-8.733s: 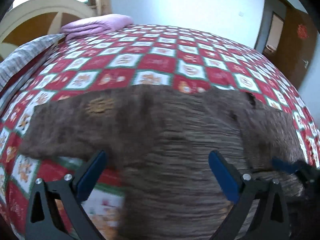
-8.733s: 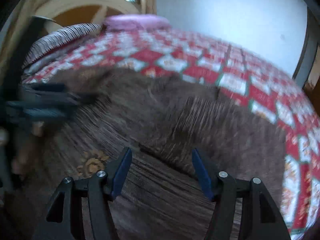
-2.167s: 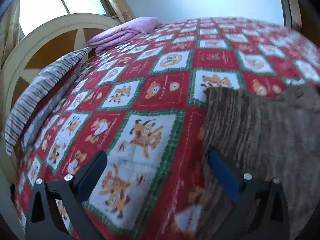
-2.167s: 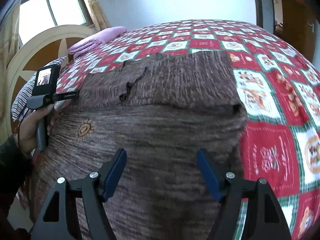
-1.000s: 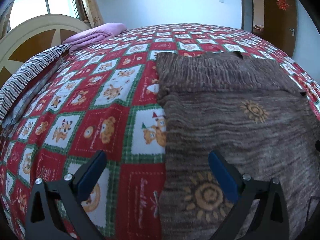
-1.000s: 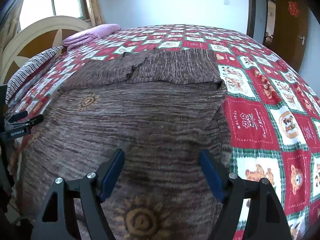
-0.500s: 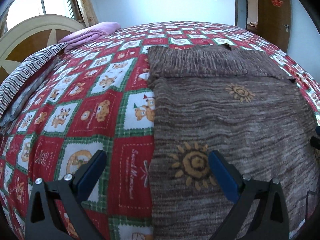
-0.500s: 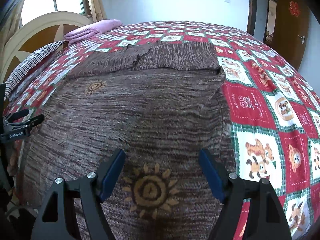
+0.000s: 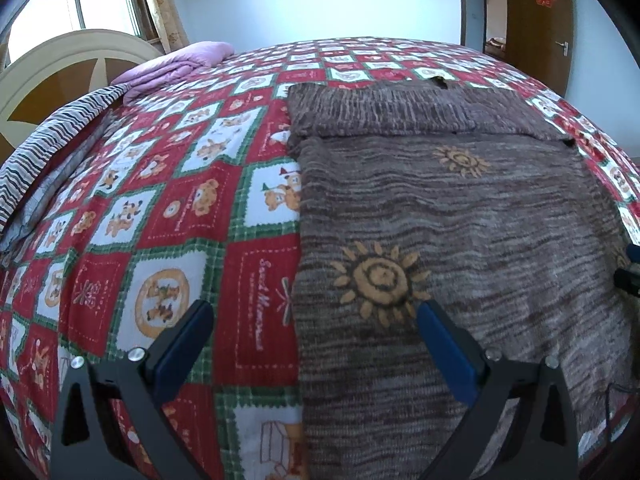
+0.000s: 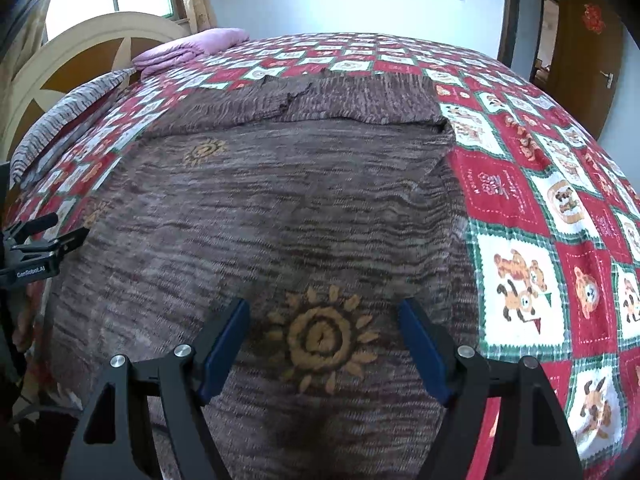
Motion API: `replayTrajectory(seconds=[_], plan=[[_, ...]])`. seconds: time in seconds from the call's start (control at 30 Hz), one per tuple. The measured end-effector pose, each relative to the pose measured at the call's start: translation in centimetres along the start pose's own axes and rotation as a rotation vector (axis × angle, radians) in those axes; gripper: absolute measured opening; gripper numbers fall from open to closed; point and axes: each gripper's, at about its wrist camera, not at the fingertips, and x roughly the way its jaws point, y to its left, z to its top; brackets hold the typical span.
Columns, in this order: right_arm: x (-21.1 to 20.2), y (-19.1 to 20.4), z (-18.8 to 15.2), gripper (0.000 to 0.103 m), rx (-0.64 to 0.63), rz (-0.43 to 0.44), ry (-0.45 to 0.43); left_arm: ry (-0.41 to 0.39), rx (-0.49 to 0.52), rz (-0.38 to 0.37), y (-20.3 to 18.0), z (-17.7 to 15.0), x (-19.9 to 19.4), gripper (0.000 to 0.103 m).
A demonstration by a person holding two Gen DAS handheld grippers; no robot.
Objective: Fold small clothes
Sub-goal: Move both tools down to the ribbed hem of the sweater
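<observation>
A brown striped knit sweater (image 9: 460, 208) with orange sun motifs lies flat on the bed, its sleeves folded across the far end. In the left wrist view my left gripper (image 9: 314, 320) hangs open over the sweater's left edge near the hem, one blue finger above the quilt, the other above the knit. In the right wrist view the sweater (image 10: 280, 208) fills the middle, and my right gripper (image 10: 322, 318) is open above a sun motif near the hem's right side. Nothing is between either pair of fingers. The left gripper's body (image 10: 36, 252) shows at the left edge.
A red, white and green cartoon-patch quilt (image 9: 160, 208) covers the bed. A folded purple blanket (image 9: 176, 64) and a striped pillow (image 9: 48, 152) lie by the arched headboard (image 9: 60, 76). A wooden door (image 10: 588, 40) stands at the right.
Both grippers have drawn back toward the near end of the sweater, so the hem-side sun motifs now sit close to the fingers. Both pairs of jaws stayed open.
</observation>
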Motion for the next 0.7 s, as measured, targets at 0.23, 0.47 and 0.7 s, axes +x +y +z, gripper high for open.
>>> replayTrajectory(seconds=[0.23,0.47,0.7], plan=[[-0.4,0.7,-1.1,0.077,-0.027,-0.017,0.021,0.007,0.013,-0.015,-0.2,-1.2,-0.9,0.103],[-0.7,1.5,-2.0,0.077,-0.046,-0.022,0.033,0.011,0.046,-0.031,-0.5,-2.7,-2.0,0.103],[-1.1,2.2,-2.8,0.077,-0.051,-0.021,0.039,0.030,0.033,-0.049,-0.2,-3.7,-2.3,0.103]])
